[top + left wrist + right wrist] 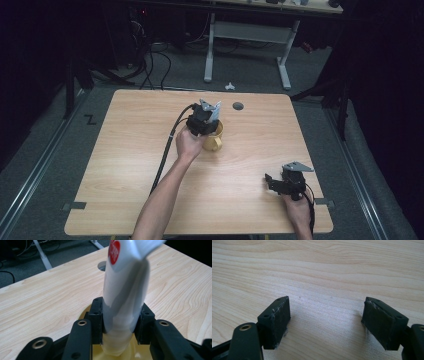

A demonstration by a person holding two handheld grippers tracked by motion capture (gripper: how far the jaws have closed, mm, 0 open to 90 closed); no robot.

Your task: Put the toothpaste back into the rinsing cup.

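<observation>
Clamping a white tube (125,290) with a red round label, held between the black pads (96,320) of the left gripper (204,121), upright and a little tilted. Hanging with its lower end inside the mouth of a yellow cup (214,140), seen in the left gripper view as a pale yellow rim and floor (100,355) under the jaws. Standing near the middle of the wooden table (125,165), that cup, with a handle toward the near edge, just short of the round cable hole (238,106). Looking like toothpaste, though blur on the upper end leaves that unsure. Judged well along: tube carried over and already lowered into the cup, not yet let go; whether its tip touches the bottom cannot be told. Left to do, by this reading: easing it down, spreading the jaws, lifting clear. Resting farther right, near the table's front corner, the right gripper (281,183), jaws spread wide over bare wood, pads (275,320) holding nothing, well apart from the cup.
</observation>
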